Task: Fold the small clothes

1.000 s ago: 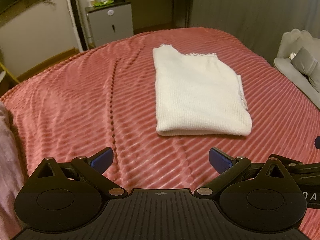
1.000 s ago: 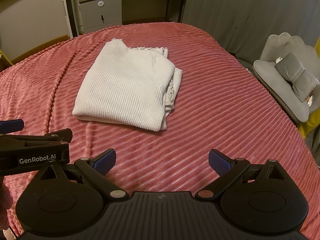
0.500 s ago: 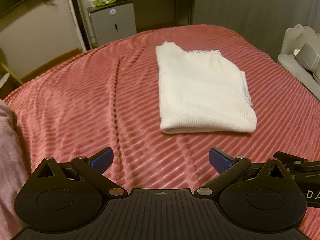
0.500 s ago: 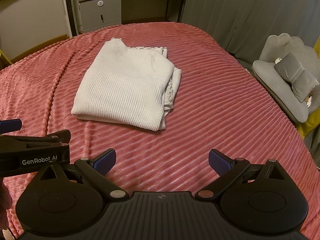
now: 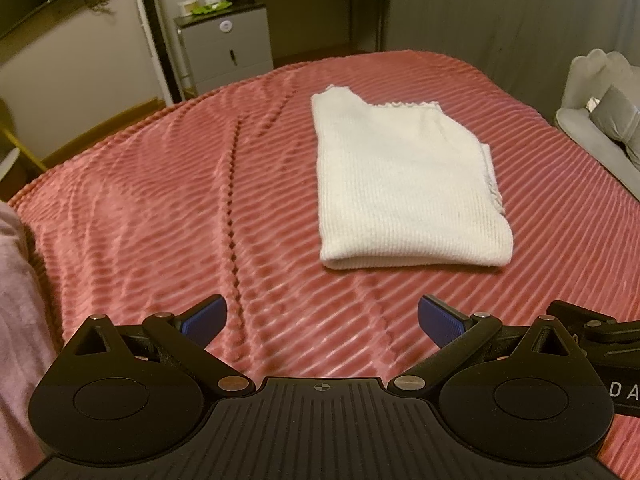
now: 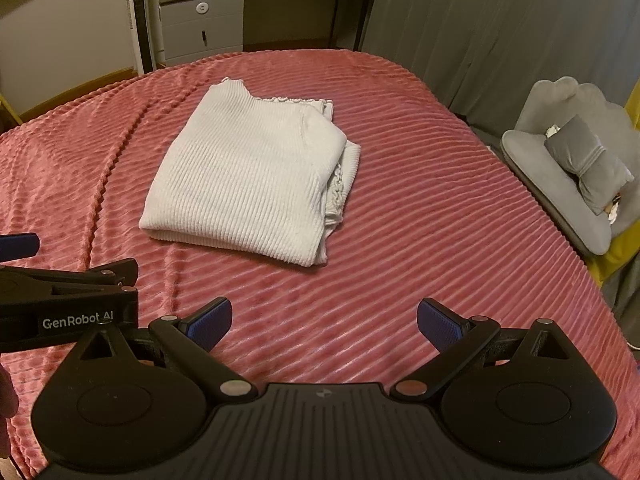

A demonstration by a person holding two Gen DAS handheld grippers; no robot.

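Observation:
A white ribbed knit garment (image 5: 404, 188) lies folded into a flat rectangle on the pink ribbed bedspread (image 5: 160, 208). The same garment (image 6: 252, 172) shows in the right wrist view, with frilled edge layers stacked along its right side. My left gripper (image 5: 322, 318) hangs open over bare bedspread, short of the garment's near fold and holding nothing. My right gripper (image 6: 324, 318) is also open and empty, well back from the garment. The left gripper's body (image 6: 68, 300) shows at the left edge of the right wrist view.
A grey bedside cabinet (image 5: 226, 52) stands beyond the far edge of the bed. A grey chair with a cushion (image 6: 572, 160) sits close to the bed's right side. Pink fabric (image 5: 16, 300) fills the left edge of the left wrist view.
Both grippers stay open and empty. The left wrist view has shifted slightly, so the garment sits a little lower and further right in it. The garment itself has not moved.

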